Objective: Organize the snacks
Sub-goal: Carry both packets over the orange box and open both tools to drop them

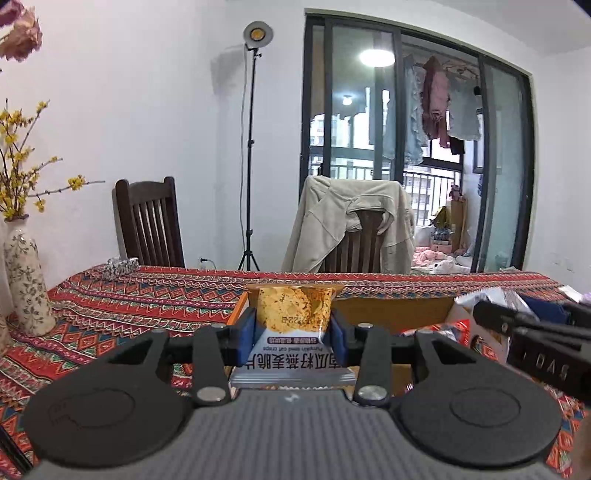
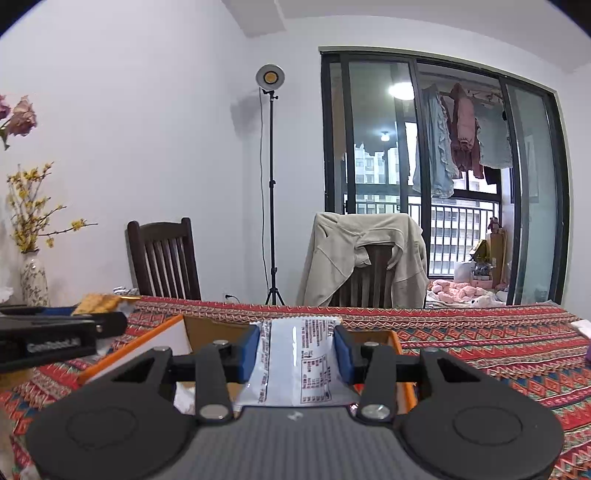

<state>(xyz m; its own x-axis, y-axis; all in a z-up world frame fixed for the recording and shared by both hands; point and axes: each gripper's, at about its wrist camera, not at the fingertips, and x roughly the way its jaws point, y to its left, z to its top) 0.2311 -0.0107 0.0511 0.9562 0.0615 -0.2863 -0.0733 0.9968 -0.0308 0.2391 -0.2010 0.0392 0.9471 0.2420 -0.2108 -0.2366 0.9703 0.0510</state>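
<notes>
We see the left hand-held gripper [image 1: 293,332] clamping an oat crisps packet [image 1: 295,321], the right hand-held gripper [image 2: 300,350] clamping a white snack packet [image 2: 299,362], both above the cardboard box [image 2: 147,343].

Brightness: even, soft indoor light in both views.
Sources: studio lamp [image 1: 258,34] on a stand, above and beyond the claw; ceiling light reflection [image 1: 376,57] glaring in the glass door [image 1: 354,110].
Shadows: faint lamp shadow on the wall.
Distortion: fisheye bending, dark corners.
Focus: mostly sharp.

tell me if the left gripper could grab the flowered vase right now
Probably not: the left gripper is already shut on an oat crisps packet, so it would have to drop that first. The vase itself stands unobstructed.
</notes>
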